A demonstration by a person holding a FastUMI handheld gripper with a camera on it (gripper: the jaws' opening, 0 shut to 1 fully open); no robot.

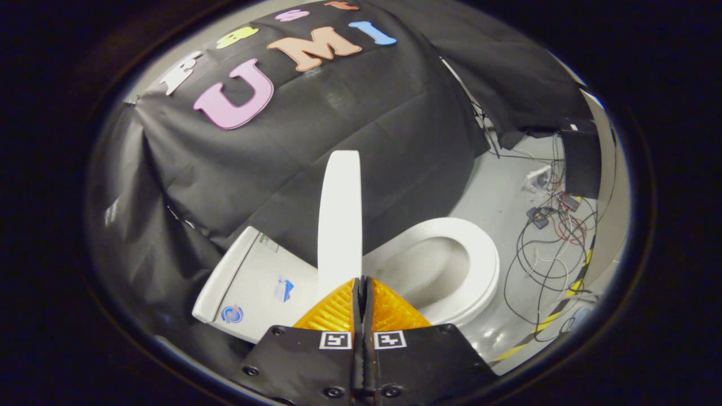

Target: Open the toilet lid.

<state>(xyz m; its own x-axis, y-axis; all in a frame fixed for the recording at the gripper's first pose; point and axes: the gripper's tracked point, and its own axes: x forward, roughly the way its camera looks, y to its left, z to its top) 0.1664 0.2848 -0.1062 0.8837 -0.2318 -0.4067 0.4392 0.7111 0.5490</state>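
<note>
The white toilet lid [339, 214] stands raised, nearly upright, and I see it edge-on as a tall narrow slab rising from just ahead of my fingertips. To its right lies the white seat [482, 254] around the open bowl [434, 270]. To its left is the white tank [248, 287] with small stickers. My gripper [361, 282] is shut, its orange fingers [389, 313] pressed together with nothing between them. The tips sit right at the lid's near edge; I cannot tell whether they touch it.
The black cloth wall hangs close behind the toilet. On the grey floor to the right lie tangled cables [547, 242], a power strip [538, 177] and a black box [581, 163]. Yellow-black tape [564, 304] runs along the floor near the toilet's front.
</note>
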